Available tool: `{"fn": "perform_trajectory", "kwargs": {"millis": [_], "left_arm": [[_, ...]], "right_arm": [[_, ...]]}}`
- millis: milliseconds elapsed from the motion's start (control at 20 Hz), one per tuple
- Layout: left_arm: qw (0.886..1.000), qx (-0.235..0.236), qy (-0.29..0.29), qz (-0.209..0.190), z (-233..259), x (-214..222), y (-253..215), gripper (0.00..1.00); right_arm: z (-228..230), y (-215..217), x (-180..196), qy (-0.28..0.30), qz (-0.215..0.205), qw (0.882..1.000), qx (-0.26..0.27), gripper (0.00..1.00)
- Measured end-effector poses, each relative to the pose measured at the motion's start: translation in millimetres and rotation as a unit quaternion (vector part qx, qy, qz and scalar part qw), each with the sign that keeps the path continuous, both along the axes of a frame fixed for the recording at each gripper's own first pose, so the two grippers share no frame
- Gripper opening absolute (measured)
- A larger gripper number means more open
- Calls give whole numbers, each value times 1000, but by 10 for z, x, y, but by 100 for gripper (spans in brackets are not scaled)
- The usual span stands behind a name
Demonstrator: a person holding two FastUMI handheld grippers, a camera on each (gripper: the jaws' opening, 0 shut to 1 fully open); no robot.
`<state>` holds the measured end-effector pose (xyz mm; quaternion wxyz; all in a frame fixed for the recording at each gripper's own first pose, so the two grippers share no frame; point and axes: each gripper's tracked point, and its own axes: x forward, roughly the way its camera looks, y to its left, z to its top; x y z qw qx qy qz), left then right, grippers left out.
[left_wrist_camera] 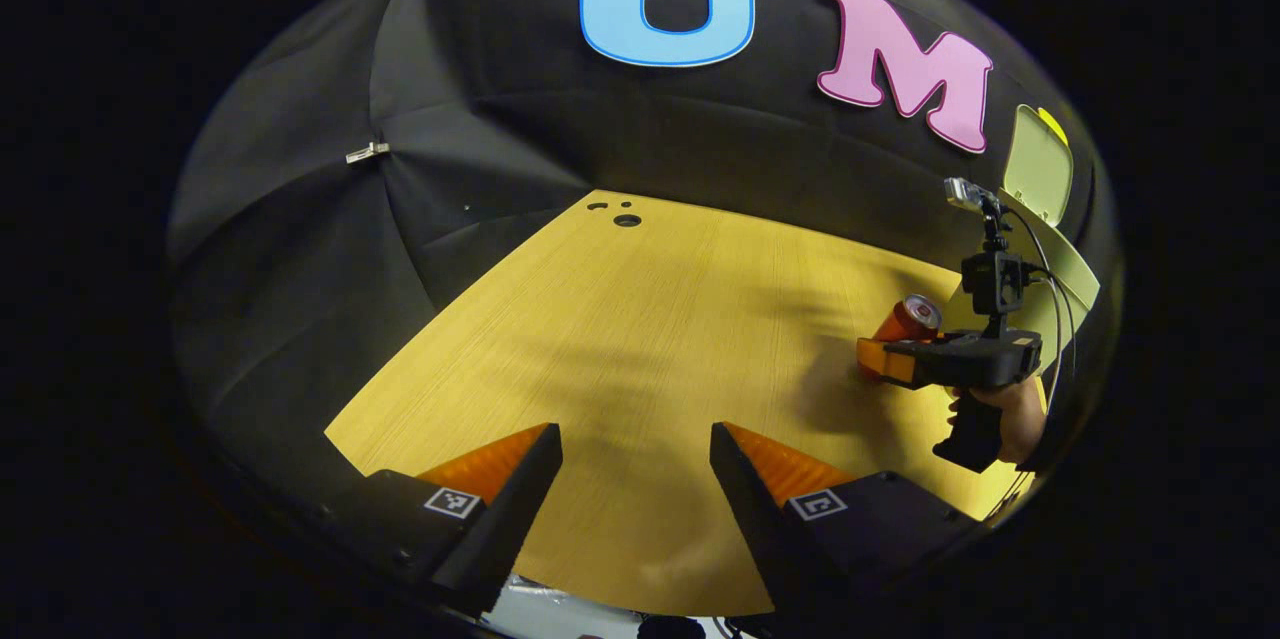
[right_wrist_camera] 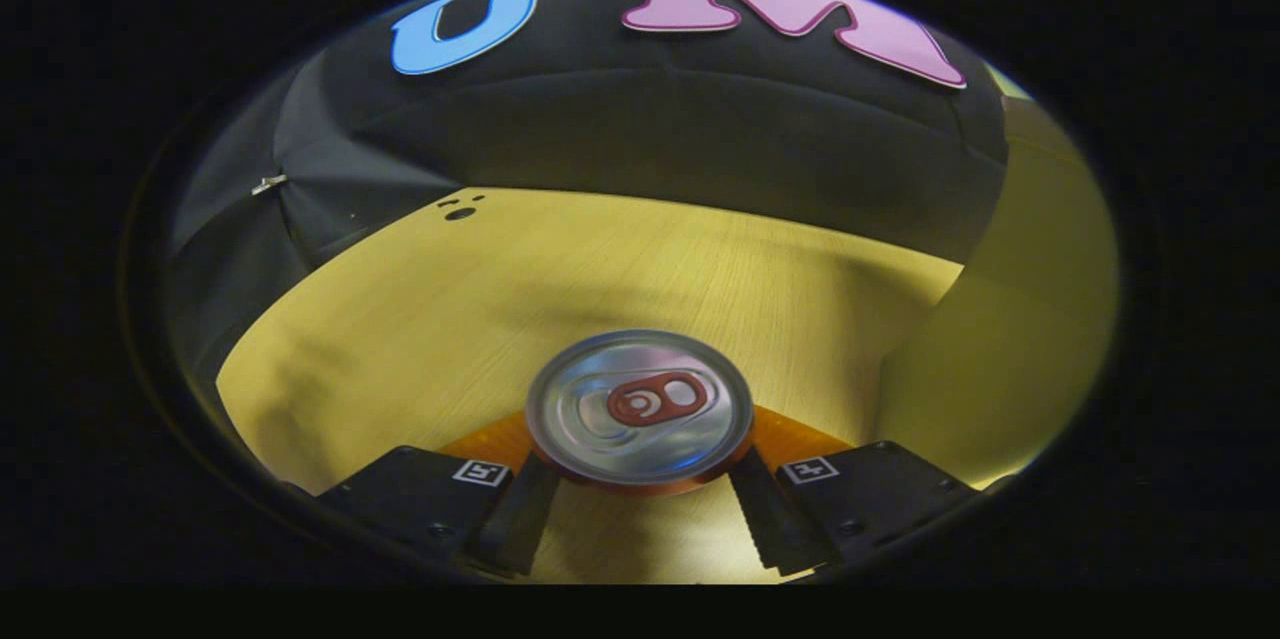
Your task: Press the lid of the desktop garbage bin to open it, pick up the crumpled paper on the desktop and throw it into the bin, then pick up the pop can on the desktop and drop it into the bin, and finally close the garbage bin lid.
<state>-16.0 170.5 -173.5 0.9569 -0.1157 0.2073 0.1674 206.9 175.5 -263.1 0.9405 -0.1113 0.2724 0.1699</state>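
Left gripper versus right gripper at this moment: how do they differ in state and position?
The left gripper is open with nothing between its fingers; the right gripper is closed around the pop can, a finger on each side. The left gripper hangs over bare desktop; the right gripper sits beside the bin, whose lid stands open. Both point toward the booth's back wall.

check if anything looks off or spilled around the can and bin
Nothing stands out. The pop can sits between the right tool's fingers, undented, tab closed. The bin stands with its lid up. No spill shows on the desk. The left tool is open and holds nothing.
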Motion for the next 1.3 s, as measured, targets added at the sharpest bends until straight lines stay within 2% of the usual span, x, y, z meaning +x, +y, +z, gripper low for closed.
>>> {"fn": "perform_trajectory", "kwargs": {"millis": [150, 200, 250, 300, 400, 700, 750, 800, 850, 1050, 1300], "left_arm": [[1000, -2, -8, -3, -7, -21, -17, 96], [1000, -2, -10, -4, 9, -25, -23, 96], [1000, -1, -13, -5, 23, -33, -40, 96], [1000, -1, -17, -6, 43, -33, -49, 96], [1000, -2, -25, -12, 48, -46, -70, 96], [998, -10, -39, -41, 5, -176, -103, 96], [998, -11, -41, -49, 8, -202, -105, 96], [997, -9, -45, -57, 23, -229, -103, 100], [997, -5, -49, -65, 43, -257, -90, 96], [992, 44, -61, -99, 83, -330, -42, 95], [990, 18, -64, -123, 54, -422, -146, 95]], "right_arm": [[255, 72, -129, -11, 16, 1000, 5, 83], [350, 82, -173, -16, 22, 1000, 6, 87], [458, 98, -238, -21, 26, 999, 6, 83], [574, 121, -286, -26, 32, 999, 7, 87], [806, 145, -387, -35, 41, 998, 14, 83], [1623, 215, -810, -69, 52, 996, 31, 83], [1752, 207, -855, -79, 49, 995, 32, 83], [1880, 192, -884, -89, 45, 995, 33, 83], [2003, 177, -912, -99, 40, 994, 34, 83], [2471, 67, -1081, -134, 21, 990, 44, 83], [2921, -319, -1188, -166, -21, 984, 61, 82]]}}
